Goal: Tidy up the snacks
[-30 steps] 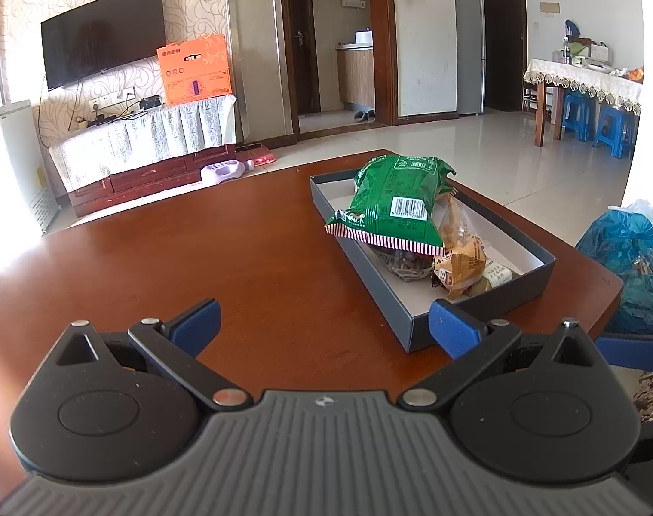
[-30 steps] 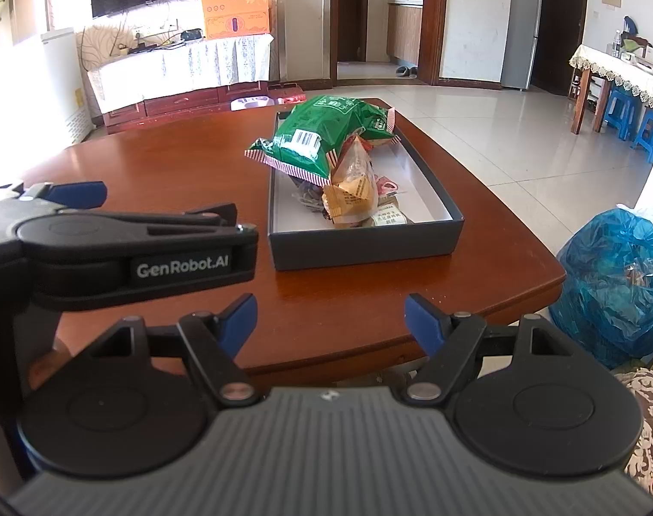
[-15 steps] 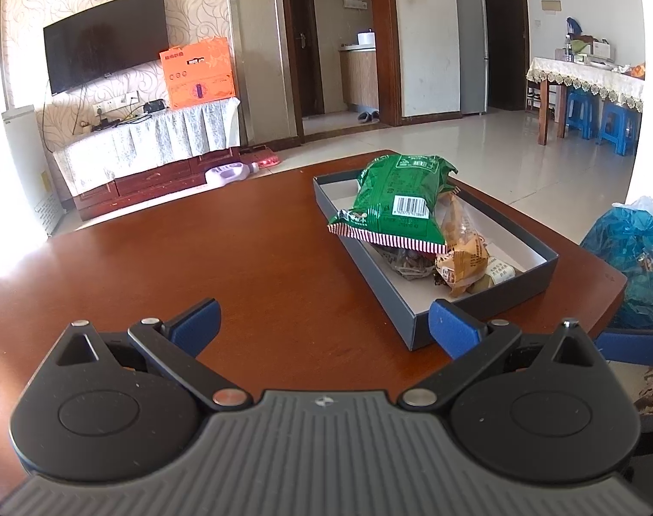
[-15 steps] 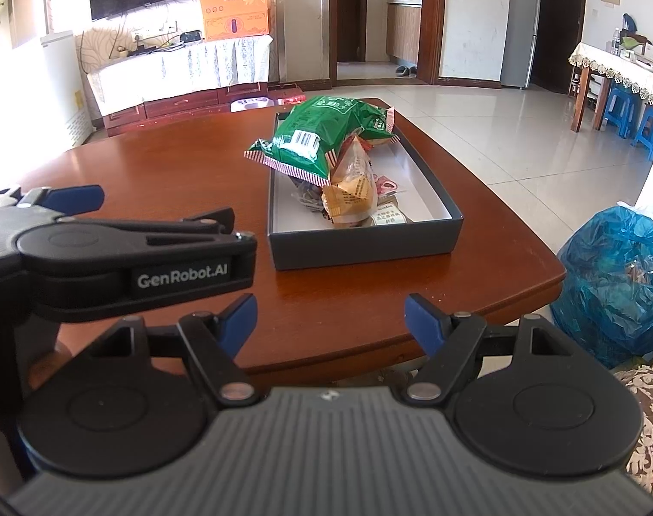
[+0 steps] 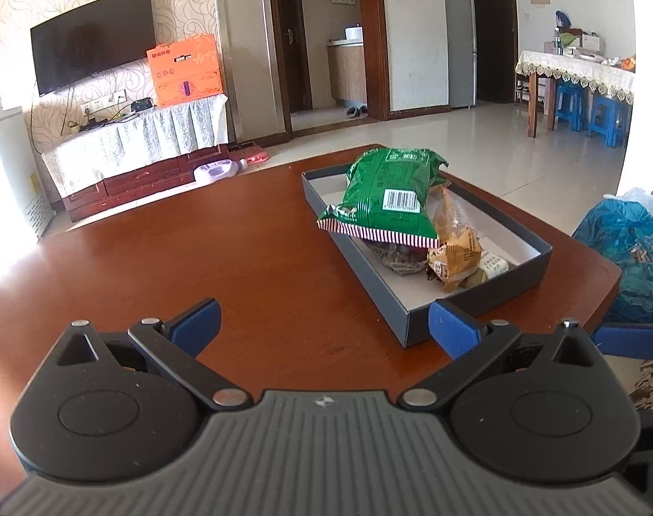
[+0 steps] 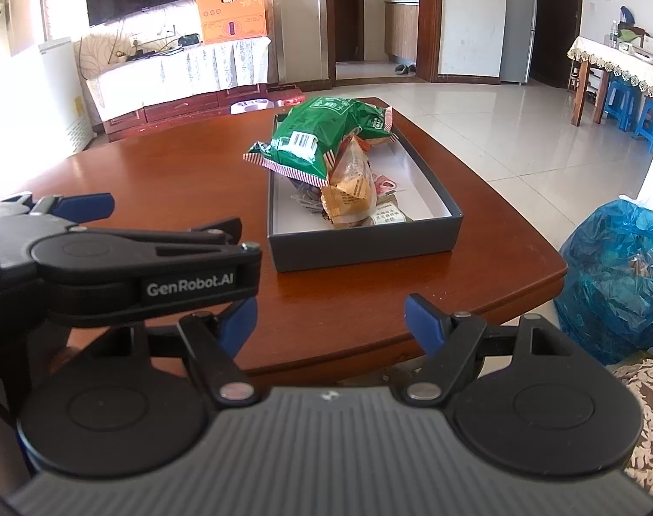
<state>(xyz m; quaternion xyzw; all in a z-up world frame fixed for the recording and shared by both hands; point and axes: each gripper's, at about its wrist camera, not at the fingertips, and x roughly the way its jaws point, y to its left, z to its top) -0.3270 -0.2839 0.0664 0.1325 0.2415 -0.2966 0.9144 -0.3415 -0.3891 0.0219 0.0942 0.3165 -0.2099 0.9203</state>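
A dark grey box (image 5: pixel 476 296) (image 6: pixel 360 245) with a white inside sits on the right part of a reddish-brown wooden table (image 5: pixel 197 249) (image 6: pixel 163 172). A green snack bag (image 5: pixel 386 198) (image 6: pixel 317 137) lies across the top of the pile inside and overhangs the box's left wall. Under it lie a tan packet (image 5: pixel 453 253) (image 6: pixel 347 189) and smaller wrapped snacks. My left gripper (image 5: pixel 324 322) hovers open over the table's near edge, with nothing between its blue pads. My right gripper (image 6: pixel 330 320) is open too, short of the table edge, with the left gripper's body (image 6: pixel 124 266) beside it.
A blue plastic bag (image 5: pixel 627 249) (image 6: pixel 614 275) stands on the floor right of the table. Beyond are a TV stand with an orange carton (image 5: pixel 184 69), a doorway, and a dining table with blue stools (image 5: pixel 584 103).
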